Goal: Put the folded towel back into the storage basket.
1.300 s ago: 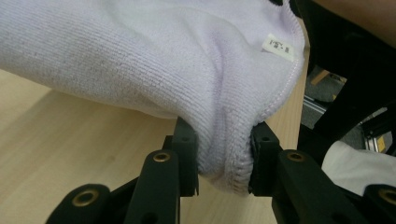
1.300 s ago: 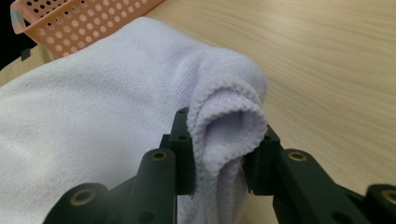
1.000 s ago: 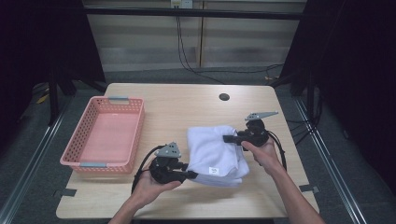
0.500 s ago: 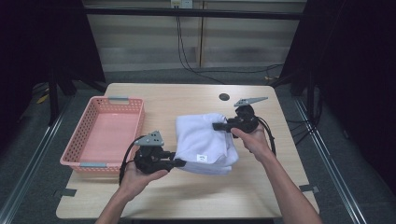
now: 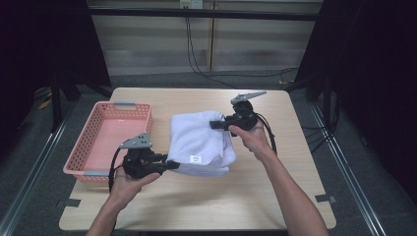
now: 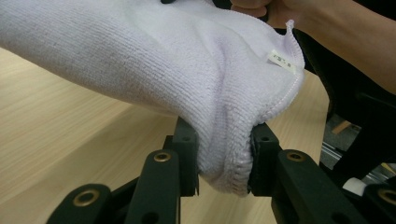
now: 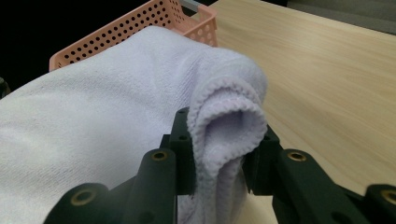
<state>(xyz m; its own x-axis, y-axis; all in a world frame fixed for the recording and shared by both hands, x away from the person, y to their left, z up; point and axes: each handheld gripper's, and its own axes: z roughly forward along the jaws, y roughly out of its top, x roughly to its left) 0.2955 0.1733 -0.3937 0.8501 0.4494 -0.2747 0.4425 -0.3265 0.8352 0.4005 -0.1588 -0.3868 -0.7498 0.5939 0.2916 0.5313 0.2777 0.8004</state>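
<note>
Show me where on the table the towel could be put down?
The pink basket is bare inside. The table is bare right of the towel, along the near edge and along the far edge. It is crowded in the middle.

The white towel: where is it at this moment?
In the high view the white towel hangs over the table's middle, right of the pink basket, clamped between the left gripper and right gripper.

Bare tabletop [image 5: 206, 206] lies open in front of the folded towel [image 5: 199, 140] and to its right — a hand could pass there. On the left the pink basket [image 5: 93, 142] stands close by, its wall narrowing that side.
</note>
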